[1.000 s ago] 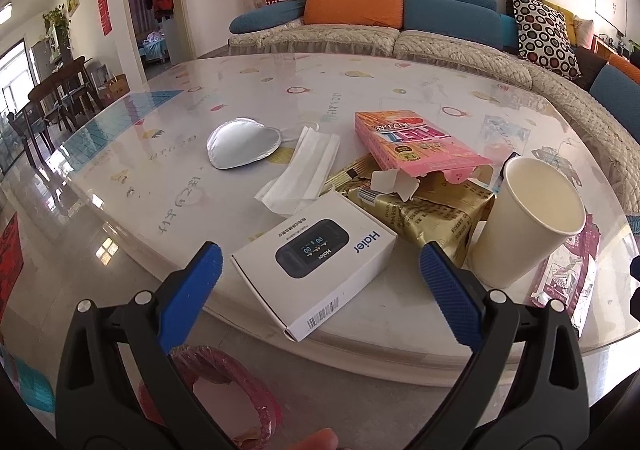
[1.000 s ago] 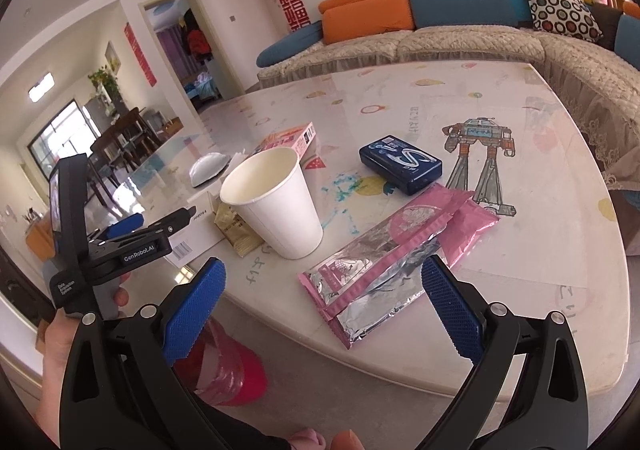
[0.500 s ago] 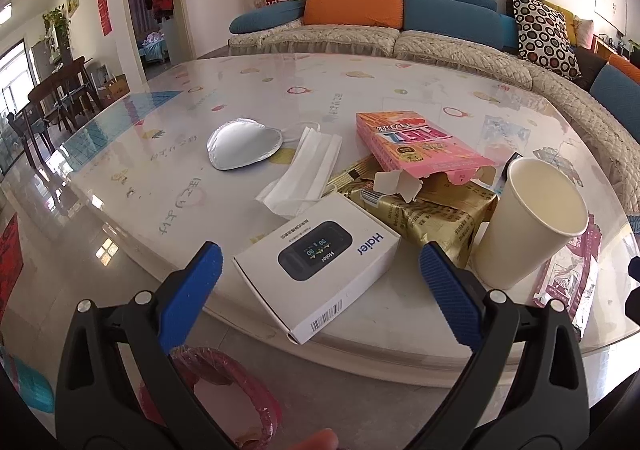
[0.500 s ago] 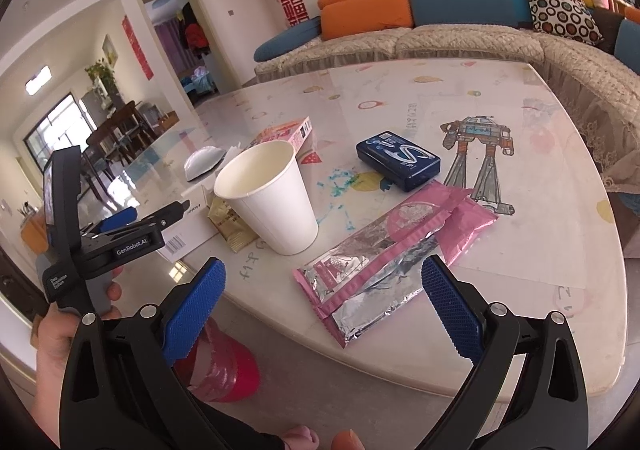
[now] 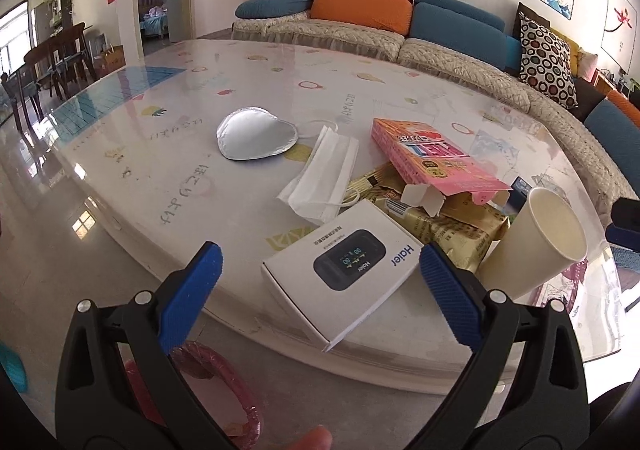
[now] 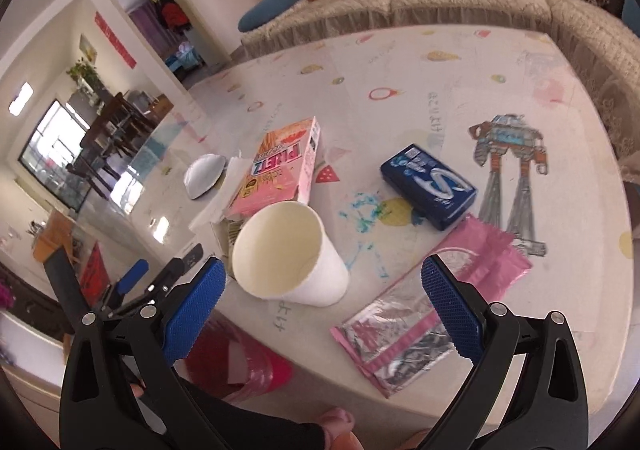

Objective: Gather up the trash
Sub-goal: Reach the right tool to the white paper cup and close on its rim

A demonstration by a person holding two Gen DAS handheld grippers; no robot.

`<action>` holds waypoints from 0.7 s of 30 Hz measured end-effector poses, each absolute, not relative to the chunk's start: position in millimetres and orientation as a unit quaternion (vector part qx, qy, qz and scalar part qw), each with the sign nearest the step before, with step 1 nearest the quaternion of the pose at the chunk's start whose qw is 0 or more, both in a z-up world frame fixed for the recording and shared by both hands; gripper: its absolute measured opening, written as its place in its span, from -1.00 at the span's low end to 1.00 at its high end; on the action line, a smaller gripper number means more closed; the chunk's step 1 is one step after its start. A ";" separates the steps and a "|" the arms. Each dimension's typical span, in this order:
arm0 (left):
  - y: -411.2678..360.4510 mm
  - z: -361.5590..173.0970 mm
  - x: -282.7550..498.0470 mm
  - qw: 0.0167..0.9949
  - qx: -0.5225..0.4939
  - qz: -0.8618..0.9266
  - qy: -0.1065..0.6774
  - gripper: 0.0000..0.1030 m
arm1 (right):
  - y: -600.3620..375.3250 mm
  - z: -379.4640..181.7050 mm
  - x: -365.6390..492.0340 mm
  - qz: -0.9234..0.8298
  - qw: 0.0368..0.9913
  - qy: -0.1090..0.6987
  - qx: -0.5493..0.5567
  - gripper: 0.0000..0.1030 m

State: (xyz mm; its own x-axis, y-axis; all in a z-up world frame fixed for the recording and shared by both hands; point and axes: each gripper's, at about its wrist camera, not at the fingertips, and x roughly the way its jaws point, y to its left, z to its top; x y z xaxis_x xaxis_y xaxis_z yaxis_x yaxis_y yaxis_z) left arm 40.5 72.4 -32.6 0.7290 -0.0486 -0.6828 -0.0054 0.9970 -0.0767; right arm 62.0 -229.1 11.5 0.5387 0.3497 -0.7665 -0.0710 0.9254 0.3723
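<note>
Trash lies along the near edge of a round table (image 5: 168, 154). In the left wrist view I see a white Haier box (image 5: 344, 266), gold wrappers (image 5: 452, 226), a pink snack box (image 5: 432, 158), a white face mask (image 5: 324, 174), a silver foil lid (image 5: 256, 134) and a paper cup (image 5: 536, 246). My left gripper (image 5: 320, 290) is open, just short of the white box. In the right wrist view my right gripper (image 6: 322, 302) is open above the paper cup (image 6: 288, 254) and a pink foil wrapper (image 6: 424, 306). A blue gum pack (image 6: 430, 186) lies beyond.
A pink-lined trash bin (image 6: 240, 362) stands on the floor below the table edge, also in the left wrist view as the bin (image 5: 208, 382). A sofa (image 5: 400, 42) curves behind the table. Dining chairs (image 5: 52, 62) stand far left. The left gripper's body (image 6: 132, 290) shows at lower left.
My right gripper has risen and tilted down over the table, closer to the cup and pink wrapper. The left gripper has edged slightly toward the white box.
</note>
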 end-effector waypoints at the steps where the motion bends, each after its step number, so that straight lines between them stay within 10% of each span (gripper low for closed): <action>1: 73.1 -32.7 41.5 0.929 -0.037 -0.014 0.368 0.87 | -225.4 12.2 64.1 0.120 0.865 0.464 0.146 0.87; 17: 62.7 -43.8 51.4 0.915 -0.008 -0.047 0.400 0.87 | -210.7 -1.8 89.5 0.099 0.839 0.521 0.124 0.85; 21: 58.4 -41.5 48.5 0.918 0.008 -0.043 0.393 0.87 | -210.6 -6.6 93.6 0.095 0.829 0.538 0.121 0.52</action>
